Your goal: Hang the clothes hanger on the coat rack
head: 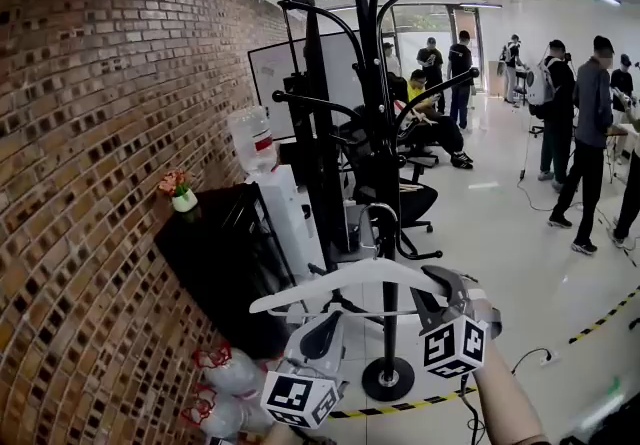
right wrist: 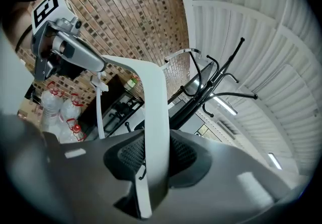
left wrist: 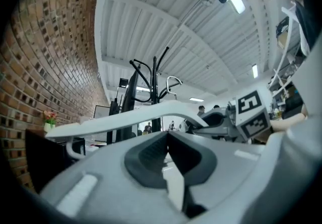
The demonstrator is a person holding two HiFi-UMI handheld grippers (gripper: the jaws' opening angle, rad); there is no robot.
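A white clothes hanger [head: 340, 278] with a metal hook hangs level in front of the black coat rack [head: 385, 133], below its curved arms. My right gripper [head: 435, 283] is shut on the hanger's right arm; in the right gripper view the white arm [right wrist: 153, 112] runs between the pads of that gripper [right wrist: 156, 155]. My left gripper [head: 318, 333] sits just under the hanger's left half. In its own view the left gripper [left wrist: 167, 140] has its pads meeting with nothing seen between them, and the hanger [left wrist: 131, 117] crosses beyond the tips, with the rack [left wrist: 153, 77] behind it.
A brick wall [head: 90, 183] runs along the left. Against it stand a black cabinet [head: 215, 263] with a small flower pot [head: 182, 195] and a water dispenser [head: 265, 173]. Large water bottles [head: 225, 383] lie on the floor. Several people [head: 590, 133] stand at the back right, and striped tape [head: 600, 318] marks the floor.
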